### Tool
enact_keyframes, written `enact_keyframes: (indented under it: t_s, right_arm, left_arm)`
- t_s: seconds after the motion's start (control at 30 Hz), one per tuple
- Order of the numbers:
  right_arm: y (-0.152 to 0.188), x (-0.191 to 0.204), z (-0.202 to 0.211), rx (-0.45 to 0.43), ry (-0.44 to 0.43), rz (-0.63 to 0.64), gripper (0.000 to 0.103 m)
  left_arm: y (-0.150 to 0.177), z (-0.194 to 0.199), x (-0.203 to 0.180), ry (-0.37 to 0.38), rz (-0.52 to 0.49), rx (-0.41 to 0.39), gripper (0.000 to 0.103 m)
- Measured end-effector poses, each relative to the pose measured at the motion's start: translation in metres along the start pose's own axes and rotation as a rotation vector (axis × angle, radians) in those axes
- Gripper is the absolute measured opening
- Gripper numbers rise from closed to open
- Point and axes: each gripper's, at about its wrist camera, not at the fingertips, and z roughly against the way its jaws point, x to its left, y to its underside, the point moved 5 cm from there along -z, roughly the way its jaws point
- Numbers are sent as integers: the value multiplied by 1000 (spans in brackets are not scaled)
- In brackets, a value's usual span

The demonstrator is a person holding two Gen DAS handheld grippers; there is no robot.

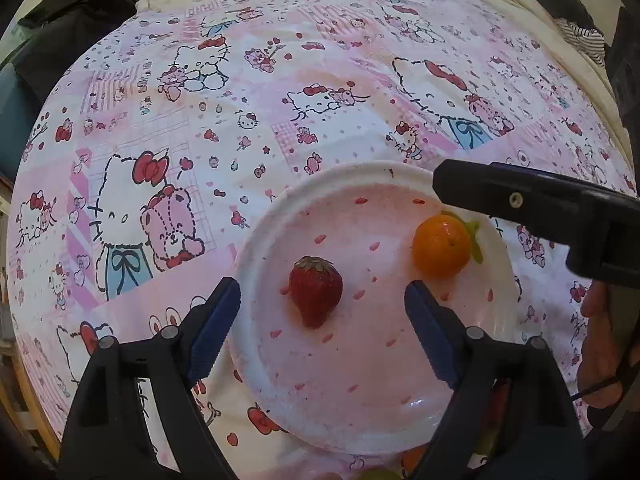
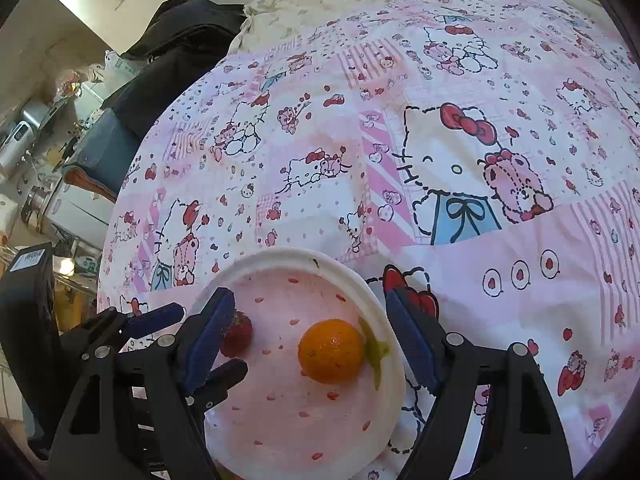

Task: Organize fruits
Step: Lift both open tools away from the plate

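1. A pink and white cartoon-cat cloth (image 1: 224, 128) covers the surface under everything. A white plate (image 1: 256, 240) with small red marks lies on it. Dark bags (image 2: 180, 40) sit beyond the cloth's far edge, and cluttered shelves (image 2: 36, 152) show far to the left in the right wrist view.
2. Nothing lies between either claw and the fruit on the plate.
3. A strawberry (image 1: 316, 290) lies on the plate directly ahead of the left claw (image 1: 322, 320), between its two blue-padded fingers, touching neither.
4. An orange (image 2: 331, 351) with a green leaf (image 2: 374, 350) beside it lies on the plate between the right claw's fingers (image 2: 212, 332), untouched.
5. The left claw is spread wide and holds nothing. The right claw (image 2: 310, 336) is also spread wide and holds nothing.
6. Both claws hover low over the plate's near side, pointing forward. The right claw's black body reaches in from the right of the left claw, above the orange (image 1: 441, 246).
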Motion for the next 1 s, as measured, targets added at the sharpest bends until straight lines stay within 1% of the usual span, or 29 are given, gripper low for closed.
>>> enact_keyframes:
  t_s: [0.17,0.4,0.5,0.6,0.67,0.9,1.0]
  right_arm:
    - [-3,-1,12,-25,5,-13,87]
    - [1,-1,42,-64,17,-26,88]
    - [7,5,53,-62,26,-4,88]
    - [13,10,66,-75,43,26,88]
    - [18,10,75,-86,46,20,88]
    - [41,6,105,-114,74,4,88]
    - [52,5,115,-118,80,-16,88]
  left_arm:
    - [1,8,1,-8,1,-23,82]
    - [6,32,4,-18,40,-75,82]
    - [9,45,5,-29,52,-94,82]
    - [13,61,8,-56,66,-123,82]
    - [17,71,10,-76,71,-139,82]
    - [35,97,17,-65,126,-177,82]
    - [45,107,20,-73,142,-192,82]
